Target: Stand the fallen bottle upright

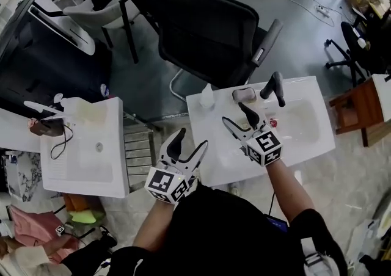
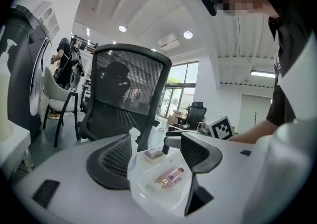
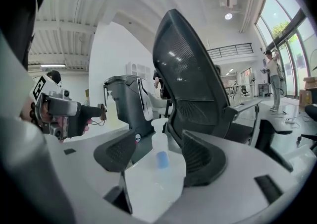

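Bottle point(image 3: 159, 151): stands upright at the upper left corner of the white sink point(image 1: 305, 146) as the head view shows it. Its pale body is hard to pick out there. In the right gripper view it sits at centre, beyond the jaws and clear of both.

Right gripper point(image 1: 233, 112): released, jaws wide apart, nothing between them.

Left gripper point(image 1: 192, 137): jaws apart, empty. In its view one jaw hides the bottle's lower half.

A small tube point(image 2: 171, 175) lies in the basin, its print unreadable.
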A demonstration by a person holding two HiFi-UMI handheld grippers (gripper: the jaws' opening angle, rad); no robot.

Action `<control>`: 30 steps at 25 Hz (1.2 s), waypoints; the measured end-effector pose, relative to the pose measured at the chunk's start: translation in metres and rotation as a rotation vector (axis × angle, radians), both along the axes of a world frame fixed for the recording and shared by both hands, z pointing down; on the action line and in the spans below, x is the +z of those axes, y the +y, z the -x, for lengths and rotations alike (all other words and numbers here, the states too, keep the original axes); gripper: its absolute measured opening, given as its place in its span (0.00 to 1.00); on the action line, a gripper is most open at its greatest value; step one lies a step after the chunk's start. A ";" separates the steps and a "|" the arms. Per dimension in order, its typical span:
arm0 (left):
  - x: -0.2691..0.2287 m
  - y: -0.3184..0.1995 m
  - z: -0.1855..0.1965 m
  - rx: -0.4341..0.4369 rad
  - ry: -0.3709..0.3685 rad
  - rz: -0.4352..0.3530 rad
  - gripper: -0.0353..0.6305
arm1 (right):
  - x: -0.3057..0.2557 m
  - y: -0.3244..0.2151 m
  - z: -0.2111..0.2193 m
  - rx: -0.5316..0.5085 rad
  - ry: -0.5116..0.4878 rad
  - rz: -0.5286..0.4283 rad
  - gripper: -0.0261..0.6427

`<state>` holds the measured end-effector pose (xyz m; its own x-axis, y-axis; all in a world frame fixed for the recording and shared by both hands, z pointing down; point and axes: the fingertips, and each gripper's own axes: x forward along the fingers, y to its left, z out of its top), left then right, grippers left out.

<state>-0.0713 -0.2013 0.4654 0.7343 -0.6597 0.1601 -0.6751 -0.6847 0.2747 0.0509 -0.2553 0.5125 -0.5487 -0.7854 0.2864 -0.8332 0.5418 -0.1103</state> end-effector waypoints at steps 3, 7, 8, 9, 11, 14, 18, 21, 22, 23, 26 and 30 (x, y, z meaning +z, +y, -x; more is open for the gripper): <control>0.001 0.004 -0.016 0.036 0.000 0.002 0.54 | 0.002 0.014 -0.018 0.025 0.021 0.013 0.49; 0.004 0.011 -0.037 0.084 0.002 0.004 0.54 | -0.002 0.036 -0.044 0.087 -0.001 0.017 0.49; 0.004 0.012 -0.043 0.096 0.002 0.003 0.54 | -0.003 0.043 -0.051 0.101 -0.008 0.016 0.49; 0.004 0.014 -0.049 0.108 0.002 0.002 0.54 | -0.005 0.050 -0.058 0.113 -0.010 0.017 0.49; 0.003 0.020 -0.061 0.130 0.005 0.002 0.54 | -0.004 0.065 -0.070 0.126 -0.001 0.026 0.49; 0.002 0.032 -0.078 0.157 0.010 0.000 0.54 | 0.004 0.083 -0.087 0.116 0.031 0.054 0.48; 0.002 0.050 -0.092 0.157 0.003 0.000 0.54 | 0.017 0.100 -0.098 0.076 0.079 0.080 0.46; -0.001 0.057 -0.093 0.132 0.005 -0.006 0.54 | 0.026 0.104 -0.098 0.028 0.129 0.095 0.46; -0.001 0.058 -0.091 0.122 0.007 -0.008 0.54 | 0.030 0.104 -0.098 0.012 0.146 0.100 0.45; -0.002 0.059 -0.089 0.113 0.007 -0.009 0.54 | 0.033 0.103 -0.097 -0.004 0.159 0.106 0.45; -0.001 0.057 -0.082 0.099 0.002 -0.009 0.54 | 0.040 0.096 -0.088 -0.050 0.183 0.127 0.45; -0.001 0.046 -0.068 0.101 -0.012 -0.018 0.54 | 0.062 0.078 -0.072 -0.113 0.262 0.162 0.44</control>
<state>-0.0028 -0.1552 0.4640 0.7951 -0.5856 0.1580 -0.6058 -0.7539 0.2543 0.1231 -0.1769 0.5743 -0.5210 -0.6562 0.5459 -0.7802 0.6255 0.0073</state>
